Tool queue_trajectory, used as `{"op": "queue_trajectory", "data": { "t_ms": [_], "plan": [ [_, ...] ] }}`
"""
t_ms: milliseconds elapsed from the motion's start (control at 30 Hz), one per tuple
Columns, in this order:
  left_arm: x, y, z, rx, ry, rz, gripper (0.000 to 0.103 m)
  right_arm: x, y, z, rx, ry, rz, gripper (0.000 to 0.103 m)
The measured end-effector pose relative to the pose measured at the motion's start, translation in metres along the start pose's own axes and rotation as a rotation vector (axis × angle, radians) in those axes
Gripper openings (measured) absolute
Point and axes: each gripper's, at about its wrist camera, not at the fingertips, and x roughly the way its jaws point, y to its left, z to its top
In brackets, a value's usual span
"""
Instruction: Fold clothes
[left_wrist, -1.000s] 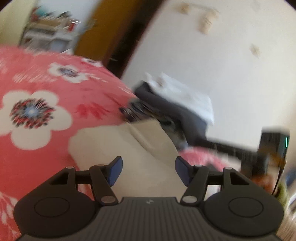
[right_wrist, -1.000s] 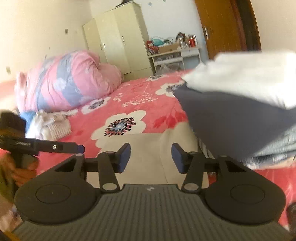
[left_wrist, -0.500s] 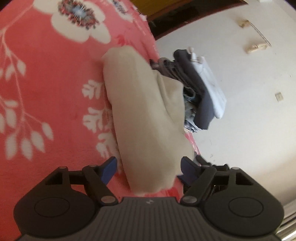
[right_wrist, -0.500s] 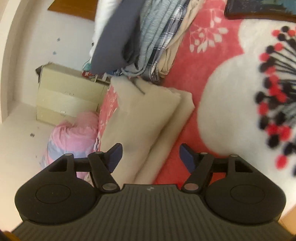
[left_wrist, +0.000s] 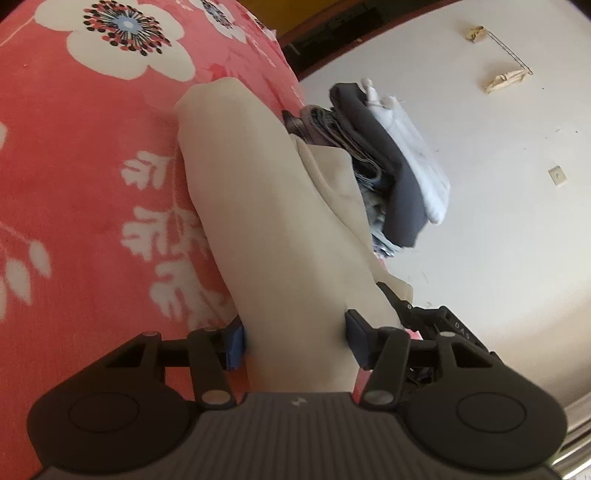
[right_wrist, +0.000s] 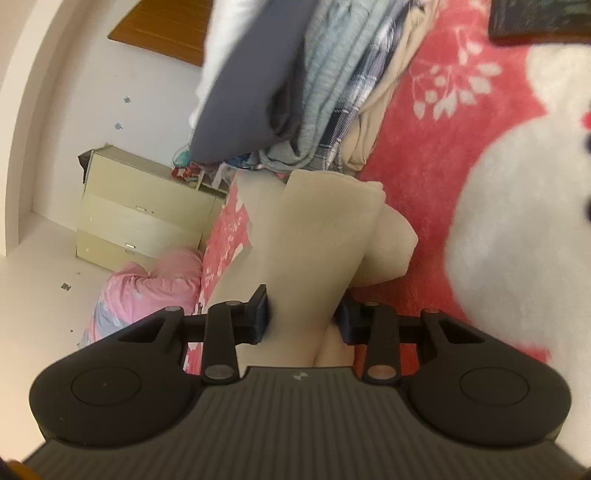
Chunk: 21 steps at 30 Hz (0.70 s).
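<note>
Two grippers (left_wrist: 295, 341) (right_wrist: 301, 319) around beige garment (left_wrist: 266, 229), stack (left_wrist: 388, 158) beside

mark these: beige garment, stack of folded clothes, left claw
beige garment (left_wrist: 280, 229), left wrist view, middle of the folded cloth.
stack of folded clothes (left_wrist: 391, 173), left wrist view, dark grey layer.
left claw (left_wrist: 295, 341), left wrist view, midway between fingertips, closed on the garment.

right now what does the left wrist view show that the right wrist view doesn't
Only the left wrist view shows the bare white wall with clips hung on it, and the right tool's dark tip poking in beyond the beige cloth. Only the right wrist view shows the cream drawer cabinet and the pink quilt. Both show the folded beige garment between that tool's pads, the stack of folded clothes and the red floral bedspread.
</note>
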Motion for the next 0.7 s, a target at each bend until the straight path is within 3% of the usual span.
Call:
{"op": "queue_trajectory", "data": {
  "t_ms": [133,233,300,400,433,500,567,700],
  "plan": [
    [-0.013,0.001,-0.019,0.003,0.038,-0.002,0.058,-0.03,0.008,-0.017,-0.037,-0.029,0.004,0.035],
    [-0.017,0.003,-0.03,0.071,0.011,0.049,0.066,-0.034,-0.005,-0.021,-0.094,0.036,-0.063,0.053],
    [-0.036,-0.009,-0.032,0.161,-0.072,0.087,0.066,-0.047,-0.015,-0.013,-0.099,0.046,-0.049,0.06],
    [-0.037,-0.021,-0.027,0.277,-0.145,0.148,0.068,-0.091,0.002,0.001,-0.229,-0.102,-0.091,0.065],
    [-0.029,-0.023,-0.023,0.308,-0.152,0.168,0.069,-0.106,0.012,0.004,-0.306,-0.158,-0.083,0.065],
    [-0.014,-0.027,-0.016,0.37,-0.167,0.206,0.069,-0.112,0.037,0.01,-0.44,-0.19,-0.036,0.061],
    [0.001,-0.031,-0.008,0.431,-0.182,0.245,0.068,-0.091,0.065,0.013,-0.578,-0.143,0.02,0.055],
    [0.03,-0.039,0.007,0.554,-0.212,0.322,0.064,-0.002,0.107,0.014,-0.844,0.001,0.056,0.041]
  ]
}}
